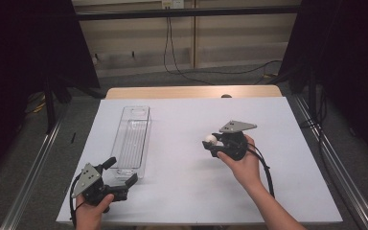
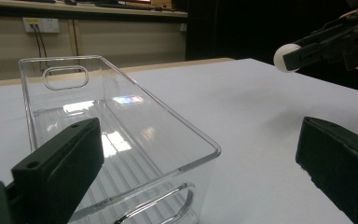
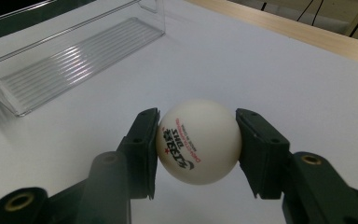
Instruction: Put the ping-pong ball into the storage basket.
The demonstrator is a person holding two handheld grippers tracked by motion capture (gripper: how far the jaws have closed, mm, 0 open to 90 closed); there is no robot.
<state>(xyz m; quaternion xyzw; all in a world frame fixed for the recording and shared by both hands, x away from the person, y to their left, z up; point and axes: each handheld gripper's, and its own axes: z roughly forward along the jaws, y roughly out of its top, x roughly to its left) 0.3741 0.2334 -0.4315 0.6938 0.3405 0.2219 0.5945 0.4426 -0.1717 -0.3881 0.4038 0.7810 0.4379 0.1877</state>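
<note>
White table-tennis ball (image 3: 198, 141), smooth and hard, sits clamped between the two black pads of the right gripper (image 1: 212, 143), held above the white table sheet (image 1: 182, 191) and well to the right of the clear plastic bin.

Going left to right: the left gripper (image 1: 122, 171) rests near the table's front edge with its jaws spread wide and nothing between them, one on each side of the near end of the long clear plastic bin (image 1: 132, 139). The bin is empty, with oval cut-out handles at each end. Right of it lies bare sheet, then the ball in its grip.

My reading of the risks: the pads touch the ball only at two small spots on a slick curved shell, so a tilt or jolt could squirt it out, and it would roll off across the table. Dropped into the bin from too high, it might well bounce out again. The light bin could also slide if the left jaws knock it.

The ball bears black and red printed lettering, seen upside down and too small to read reliably.
</note>
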